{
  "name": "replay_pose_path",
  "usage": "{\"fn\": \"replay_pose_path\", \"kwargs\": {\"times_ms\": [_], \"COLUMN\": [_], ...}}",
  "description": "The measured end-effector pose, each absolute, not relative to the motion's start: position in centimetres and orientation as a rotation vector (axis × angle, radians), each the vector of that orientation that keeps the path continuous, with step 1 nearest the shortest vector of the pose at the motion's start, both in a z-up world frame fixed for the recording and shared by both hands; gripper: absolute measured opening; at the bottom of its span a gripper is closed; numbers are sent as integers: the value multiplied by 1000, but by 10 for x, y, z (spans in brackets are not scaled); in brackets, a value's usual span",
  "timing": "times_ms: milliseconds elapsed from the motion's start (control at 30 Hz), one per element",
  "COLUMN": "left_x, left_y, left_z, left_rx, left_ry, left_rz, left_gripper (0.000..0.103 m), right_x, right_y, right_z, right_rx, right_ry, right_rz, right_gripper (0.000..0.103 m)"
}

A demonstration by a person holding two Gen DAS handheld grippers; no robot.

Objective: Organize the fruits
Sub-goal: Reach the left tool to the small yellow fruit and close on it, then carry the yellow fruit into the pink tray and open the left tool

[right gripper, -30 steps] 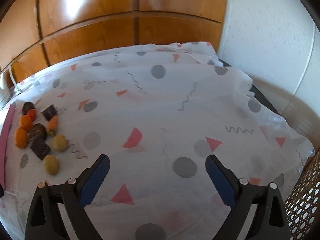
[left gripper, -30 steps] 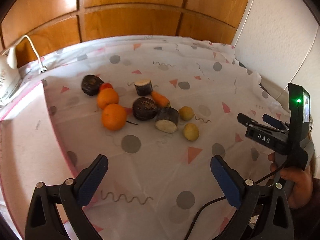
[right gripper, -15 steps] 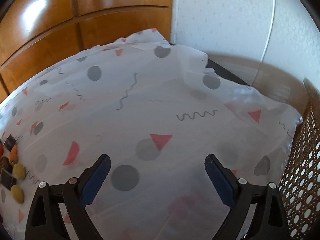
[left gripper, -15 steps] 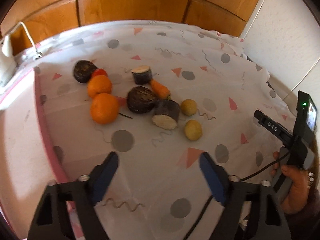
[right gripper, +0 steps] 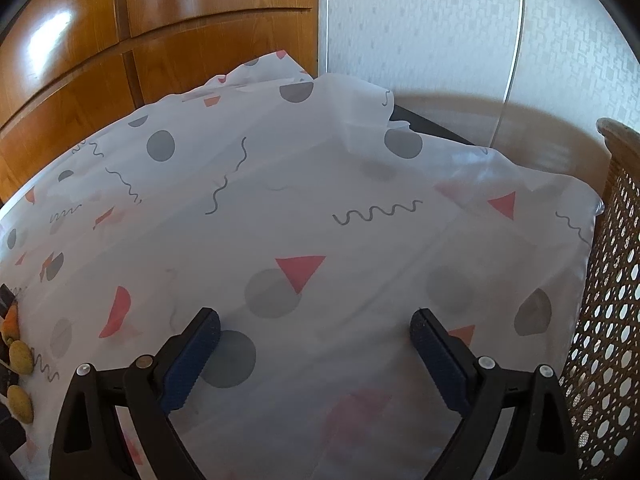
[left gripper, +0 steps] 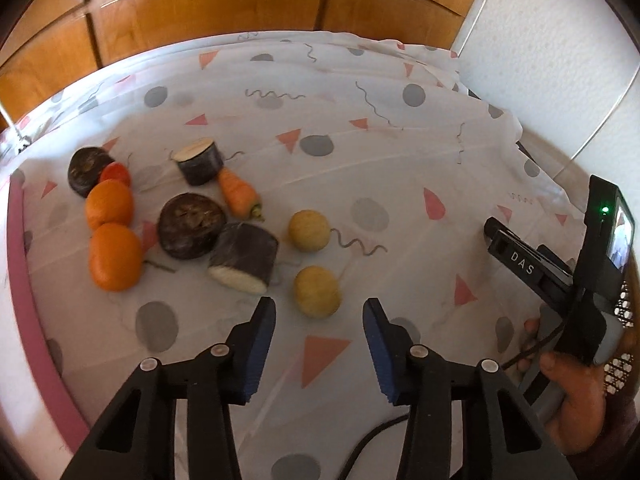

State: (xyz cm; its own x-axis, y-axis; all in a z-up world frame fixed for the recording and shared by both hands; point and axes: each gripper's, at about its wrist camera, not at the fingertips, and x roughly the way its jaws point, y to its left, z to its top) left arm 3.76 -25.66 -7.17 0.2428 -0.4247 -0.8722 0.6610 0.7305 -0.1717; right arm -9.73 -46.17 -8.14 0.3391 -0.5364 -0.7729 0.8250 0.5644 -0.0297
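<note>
Along the table's pink left edge (left gripper: 24,300) the fruit is bunched: two oranges (left gripper: 114,256), dark cut pieces (left gripper: 192,226), a carrot (left gripper: 238,196), then two yellow fruits (left gripper: 316,291). The left gripper (left gripper: 318,316), jaws just narrowed and holding nothing, hangs near the closer yellow fruit. Rightward the patterned cloth (right gripper: 360,240) lies bare to its wall-side edge; the right gripper (right gripper: 316,332) gapes wide above it, empty.

— That cloth (left gripper: 360,168) over the worktop looks thin and matt, faintly creased. The wardrobe doors (right gripper: 168,40)?
— Glossy varnished wood. The tongs' (left gripper: 319,316) arms are matt black plastic, ribbed blue pads (left gripper: 262,344).
</note>
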Motion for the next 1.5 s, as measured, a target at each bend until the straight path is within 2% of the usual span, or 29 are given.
{"fn": "replay_pose_path", "kwargs": {"times_ms": [133, 167, 467, 733, 1000, 1300, 1367, 1500], "left_x": [45, 44, 33, 63, 91, 85, 84, 85], "left_y": [-263, -263, -229, -114, -5, 32, 35, 40], "left_z": [-80, -80, -53, -17, -36, -61, -64, -69], "left_rx": [261, 264, 179, -75, -161, -159, -160, -162], "left_ry": [1110, 1096, 1052, 970, 946, 963, 964, 972], "left_rz": [-736, -739, -811, -589, -239, -97, -90, -77], "left_gripper": [27, 26, 26, 26, 26, 26, 26, 27], "right_x": [-96, -96, -96, -94, -95, -92, -90, -85], "right_y": [-460, -460, -459, -458, -459, -459, -460, -457], "right_z": [-82, -83, -84, -84, -84, -81, -79, -75], "right_rx": [391, 390, 386, 380, 386, 392, 397, 384], "right_ry": [818, 816, 801, 811, 814, 860, 883, 910], "right_rz": [-917, -917, -915, -921, -911, -892, -876, -830], "right_gripper": [98, 98, 99, 99, 100, 100, 98, 86]}}
